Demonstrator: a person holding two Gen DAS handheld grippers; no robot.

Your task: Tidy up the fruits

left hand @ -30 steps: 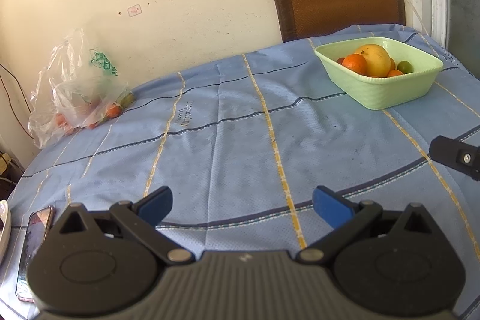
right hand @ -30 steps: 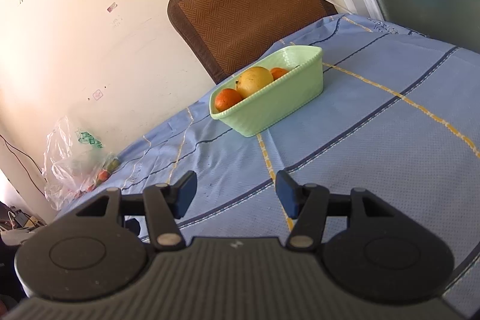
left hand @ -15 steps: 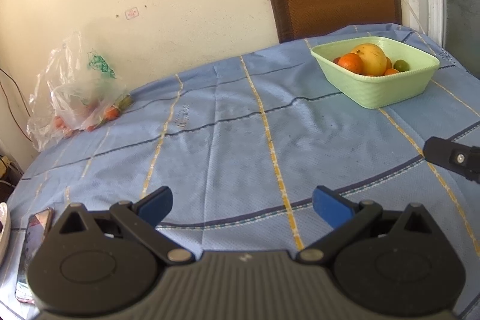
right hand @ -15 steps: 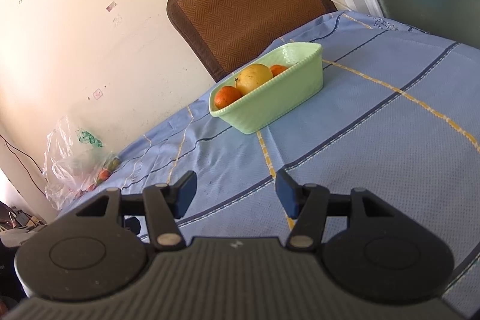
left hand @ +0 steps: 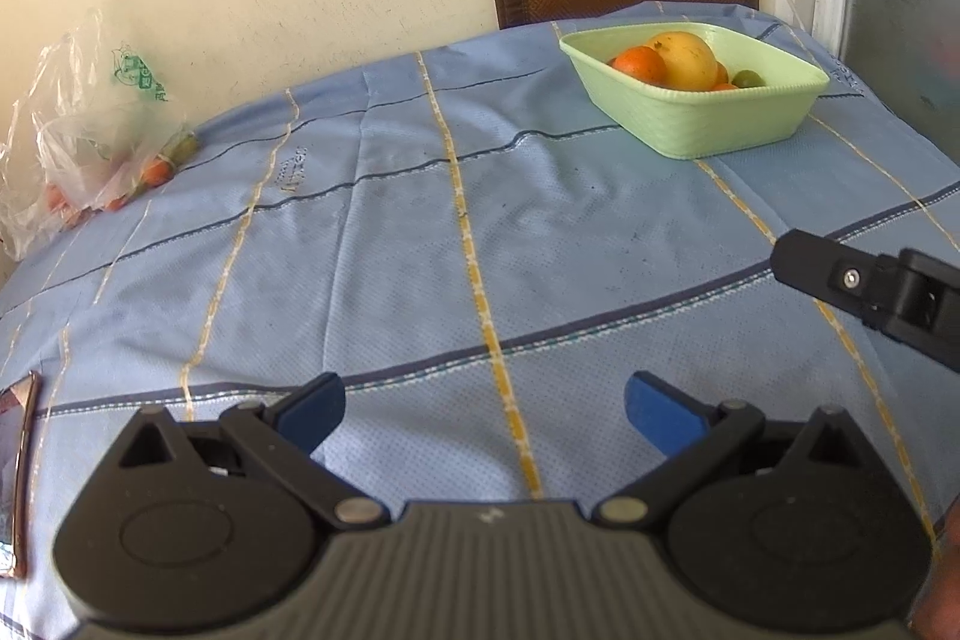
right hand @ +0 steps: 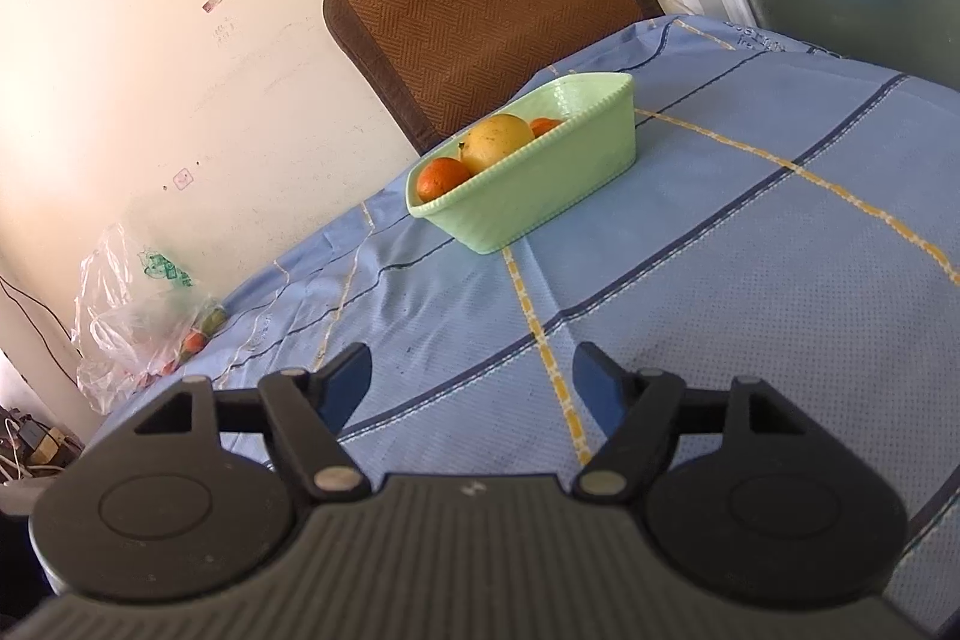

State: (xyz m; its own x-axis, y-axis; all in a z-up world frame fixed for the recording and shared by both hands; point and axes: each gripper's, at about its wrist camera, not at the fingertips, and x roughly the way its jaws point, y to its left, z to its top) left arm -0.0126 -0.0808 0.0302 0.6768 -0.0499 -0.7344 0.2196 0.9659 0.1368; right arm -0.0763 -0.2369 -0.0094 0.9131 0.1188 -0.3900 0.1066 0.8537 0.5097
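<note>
The left claw (left hand: 483, 409) gapes empty at the frame's bottom, while the right claw (right hand: 471, 379), empty, has just been opening wider.

Daylight, bright, warm cast in both wrist views. Wall (right hand: 150, 58) lit evenly, slightly washed out. Tablecloth (left hand: 420, 244) well lit, mild sheen across its mid part, weave sharp. Green basket (right hand: 540, 184) throws a short soft shadow on the cloth beside it. Plastic bag (left hand: 90, 118) catches glare, contents hazy (soft focus + crinkle). Window pane (left hand: 900, 10) dim, murky. Strong fisheye bend: table edge curves, dark vignette at corners. Gripper bodies nr lens dark, low detail. Phone (left hand: 18, 460) at left edge smeared by distortion
</note>
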